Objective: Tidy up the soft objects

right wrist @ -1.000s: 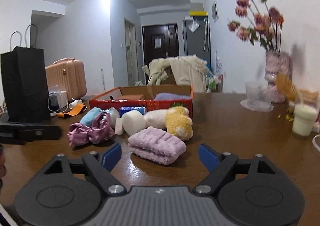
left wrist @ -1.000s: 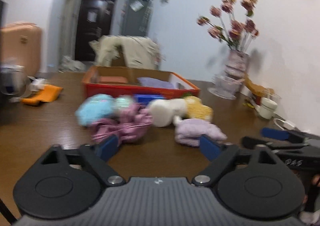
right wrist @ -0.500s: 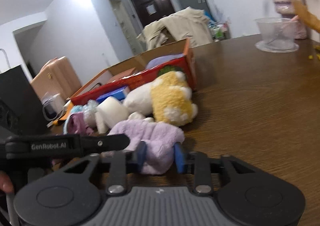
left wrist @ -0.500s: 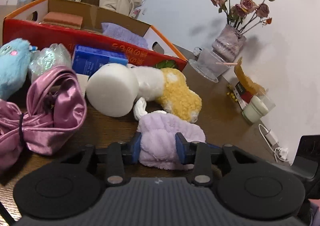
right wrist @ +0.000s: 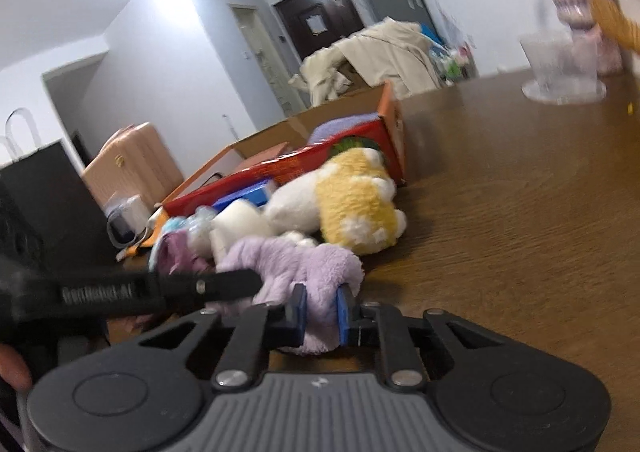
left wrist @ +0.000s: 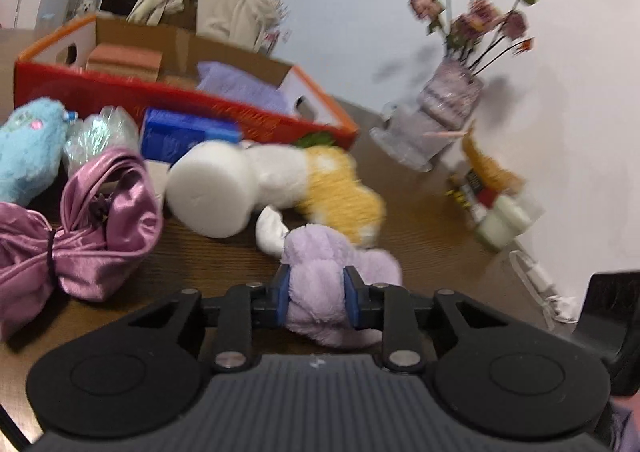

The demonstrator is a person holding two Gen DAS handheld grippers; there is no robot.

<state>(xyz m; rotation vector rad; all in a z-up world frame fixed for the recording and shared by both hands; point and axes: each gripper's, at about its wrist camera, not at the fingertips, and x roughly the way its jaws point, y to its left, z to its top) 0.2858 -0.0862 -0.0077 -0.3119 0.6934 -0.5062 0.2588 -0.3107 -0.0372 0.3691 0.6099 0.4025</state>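
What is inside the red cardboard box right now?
In the red cardboard box, a lilac fluffy cloth lies near the right end and an orange-brown block near the left. The front wall hides its floor.

Towel (left wrist: 328, 276) at near table (right wrist: 520, 212) edge; plush toy (left wrist: 340, 192) behind it; box (left wrist: 120, 92) further back.
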